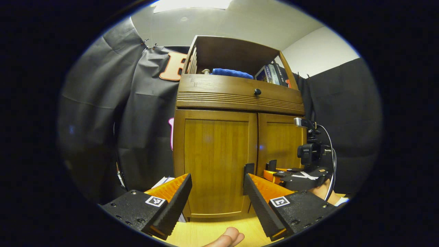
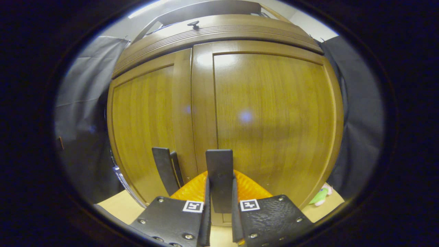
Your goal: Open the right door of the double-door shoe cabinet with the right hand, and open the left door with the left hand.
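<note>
Black cloth hangs behind the wooden shoe cabinet [image 1: 236, 137], both doors closed. On the right door [image 2: 274, 116], the right gripper [image 2: 219, 206] is clamped on the dark handle [image 2: 219, 178]. Before the left door [image 1: 214, 161], the left gripper [image 1: 216, 202] gapes wide, empty.

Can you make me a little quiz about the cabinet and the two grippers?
1. True or false: both doors of the shoe cabinet are open.
2. Which one is wide open? A: left gripper. B: right gripper.
3. Fill in: the right gripper is closed on the right door's ____.
Key: 1 false, both are closed; 2 A; 3 handle.
</note>
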The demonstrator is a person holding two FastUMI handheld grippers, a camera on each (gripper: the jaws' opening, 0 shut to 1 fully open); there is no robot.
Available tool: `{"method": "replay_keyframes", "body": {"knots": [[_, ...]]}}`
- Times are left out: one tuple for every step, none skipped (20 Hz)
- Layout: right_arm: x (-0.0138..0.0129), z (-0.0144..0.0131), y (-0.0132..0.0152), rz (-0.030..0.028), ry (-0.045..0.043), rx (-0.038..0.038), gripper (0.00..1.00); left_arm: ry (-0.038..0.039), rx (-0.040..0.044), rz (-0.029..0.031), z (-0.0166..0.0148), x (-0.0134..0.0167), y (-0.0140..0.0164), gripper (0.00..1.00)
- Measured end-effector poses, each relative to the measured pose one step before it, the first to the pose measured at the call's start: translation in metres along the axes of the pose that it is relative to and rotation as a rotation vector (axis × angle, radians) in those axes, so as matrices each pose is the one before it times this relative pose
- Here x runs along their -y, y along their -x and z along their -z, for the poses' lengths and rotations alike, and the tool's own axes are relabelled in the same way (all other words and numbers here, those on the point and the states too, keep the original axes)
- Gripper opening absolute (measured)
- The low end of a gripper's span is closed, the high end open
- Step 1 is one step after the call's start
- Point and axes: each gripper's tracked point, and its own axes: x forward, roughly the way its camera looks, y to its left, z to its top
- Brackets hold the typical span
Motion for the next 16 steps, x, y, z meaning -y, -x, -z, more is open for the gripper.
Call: {"method": "replay_keyframes", "body": {"knots": [[0.00139,-0.00001,0.00347,-0.00452,-0.00383,-0.00219,0.25,-0.00439,0.00424,-0.00062,-0.00159,0.00018,-0.00091,0.91],[-0.00089,0.00052,0.00295,-0.00764,-0.00728,-0.00343,0.25,-0.0005,0.00566,-0.00517,-0.00196,-0.00145,0.00049,0.91],[0.00123,-0.00155,0.00266,-0.01133,-0.00424,-0.00365,0.25,0.00141,0.00907,-0.00663,-0.00081,-0.0028,0.00301,0.91],[0.00397,-0.00613,0.00304,-0.01306,-0.00143,-0.0012,0.24,0.00033,0.00606,-0.00917,-0.00158,-0.00221,0.00213,0.91],[0.00347,-0.00527,0.00306,-0.01292,-0.00345,-0.00017,0.24,-0.00291,0.00298,-0.00622,-0.00001,-0.00077,0.00175,0.95],[0.00143,-0.00301,0.00186,-0.01157,-0.00324,0.00054,0.25,-0.00297,0.00068,-0.00115,-0.00057,-0.0001,0.00029,0.91],[0.00108,-0.00247,0.00329,-0.00917,-0.00052,-0.00109,0.25,0.00222,0.00189,-0.00043,0.00028,-0.0005,-0.00042,0.91],[0.00159,-0.00361,0.00298,-0.0073,-0.00418,-0.00017,0.25,0.0023,-0.003,-0.00156,0.00034,0.00007,-0.00046,0.91],[0.00234,-0.00428,0.00299,-0.00606,-0.00476,-0.00049,0.24,0.00046,-0.00177,-0.00052,0.00113,0.00033,-0.00082,0.91],[0.00227,-0.00406,0.00266,-0.00587,-0.00015,-0.0005,0.24,-0.00145,-0.00296,0.00188,0.00075,0.00063,0.00028,0.91],[0.00043,-0.00529,0.00269,-0.00507,0.00008,0.00039,0.25,-0.00192,-0.00307,0.00605,0.00063,0.00157,-0.00099,0.91],[-0.00036,-0.00274,0.00301,-0.0067,0.00375,-0.00111,0.24,-0.00066,-0.00101,0.00587,-0.00035,0.00082,-0.00248,0.91],[0.0001,-0.00068,0.00276,-0.00618,-0.00169,-0.00017,0.24,-0.00215,-0.00153,0.00083,0.00049,-0.00081,-0.00165,0.91],[0.00059,-0.00177,0.0023,-0.00641,-0.00222,0.00071,0.24,-0.00194,-0.00158,-0.00528,0.00074,-0.00171,-0.00171,0.91],[0.0006,-0.00369,0.00368,-0.00608,-0.00317,-0.00021,0.24,-0.0018,-0.006,-0.00753,0.00237,-0.00231,-0.0005,0.91],[0.00125,-0.00281,0.00239,-0.00632,-0.00048,0.0024,0.24,0.00209,-0.00602,-0.00884,0.00219,-0.00233,-0.00143,0.91]]}}
